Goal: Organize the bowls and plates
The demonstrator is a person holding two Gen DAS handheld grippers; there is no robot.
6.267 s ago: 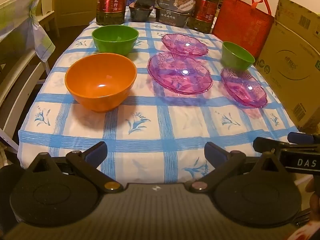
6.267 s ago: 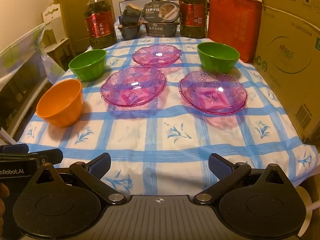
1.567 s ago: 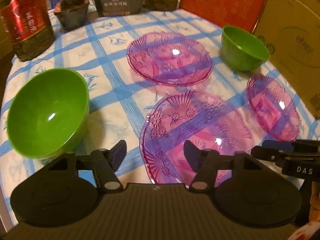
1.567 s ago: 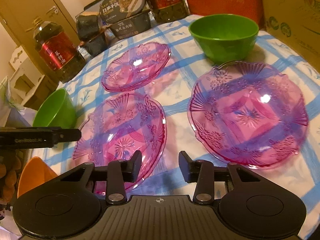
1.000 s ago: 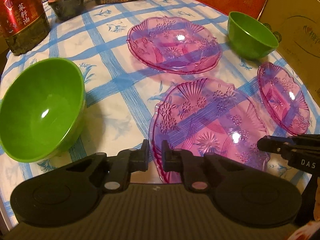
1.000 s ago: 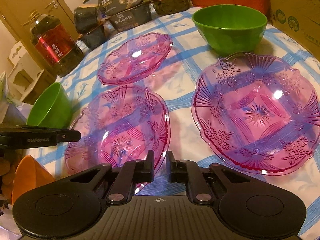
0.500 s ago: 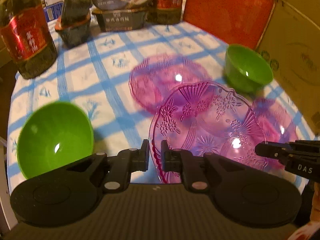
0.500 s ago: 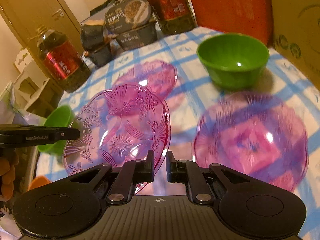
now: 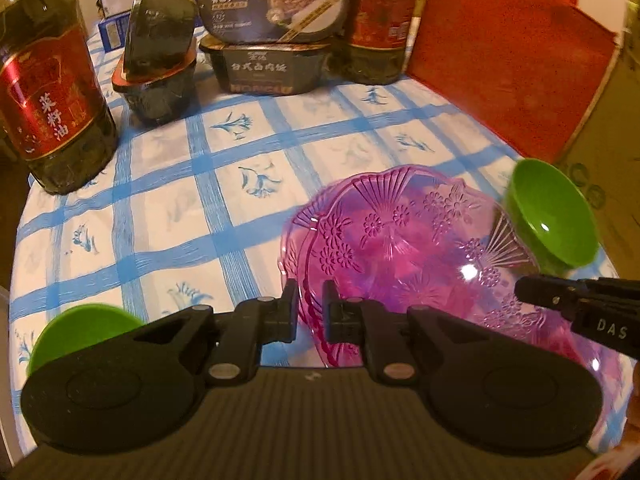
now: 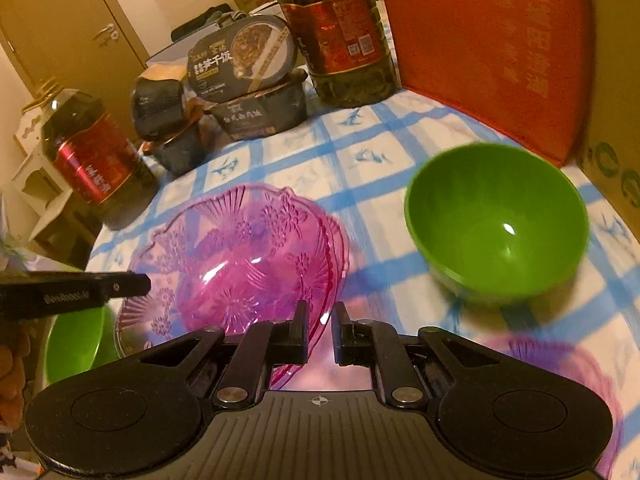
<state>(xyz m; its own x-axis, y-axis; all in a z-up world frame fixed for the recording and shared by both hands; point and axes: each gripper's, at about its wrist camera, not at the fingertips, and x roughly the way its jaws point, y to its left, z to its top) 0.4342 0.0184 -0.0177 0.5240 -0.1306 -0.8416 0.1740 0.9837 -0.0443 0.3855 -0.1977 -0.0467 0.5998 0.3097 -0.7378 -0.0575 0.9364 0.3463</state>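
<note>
Both grippers hold one clear pink glass plate [image 9: 404, 248] by opposite rims. My left gripper [image 9: 311, 308] is shut on its near-left rim; my right gripper [image 10: 321, 330] is shut on its right rim. The held plate [image 10: 240, 252] hangs over a second pink plate whose rim [image 10: 340, 240] peeks out beside it. A third pink plate [image 10: 560, 360] lies blurred at lower right. A green bowl [image 10: 496, 220] stands right of the held plate, also in the left wrist view [image 9: 552, 212]. Another green bowl [image 9: 80, 328] sits at lower left.
Two large oil bottles [image 9: 52, 92] [image 10: 340, 36], stacked black food boxes [image 9: 272, 28] and a dark packet [image 9: 160, 60] line the far table edge. A red bag [image 9: 512, 52] and a cardboard box [image 10: 616, 80] stand along the right side. The blue checked tablecloth [image 9: 168, 208] covers the table.
Both grippers carried the held pink plate away from me, over the far pink plate. The far bottles and boxes loom larger. The right-hand pink plate has slid low in the right view.
</note>
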